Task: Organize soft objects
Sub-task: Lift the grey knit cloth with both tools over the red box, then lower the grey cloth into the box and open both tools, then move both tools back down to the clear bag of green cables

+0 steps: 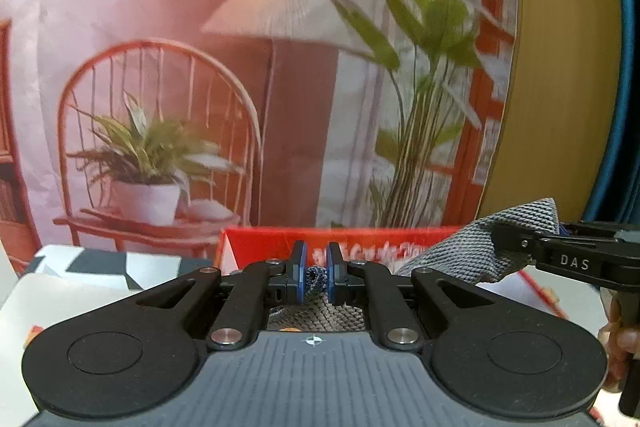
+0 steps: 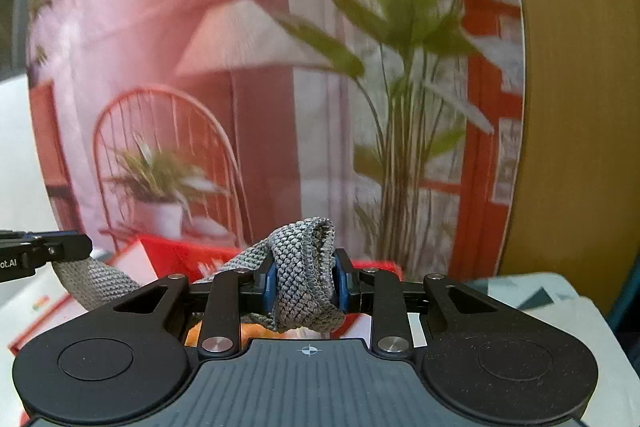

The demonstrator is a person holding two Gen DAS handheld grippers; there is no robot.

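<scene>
The left gripper [image 1: 316,277] had its blue fingers [image 1: 298,277] pinched tight on one end of a gray knitted cloth [image 1: 464,251]. The right gripper [image 2: 303,285] squeezed the bunched other end, so the cloth hung between them above a red box [image 1: 360,241]. Behind stood a big picture backdrop [image 1: 180,67] of a chair and plants.

Your grey knit cloth [image 1: 472,247] drops out of sight behind the left gripper [image 1: 316,277] body, so its middle span goes unseen. White lettering on the red box [image 1: 380,241] blurs past reading. Your hand [image 1: 618,339] is cut off at the frame's right edge.
</scene>
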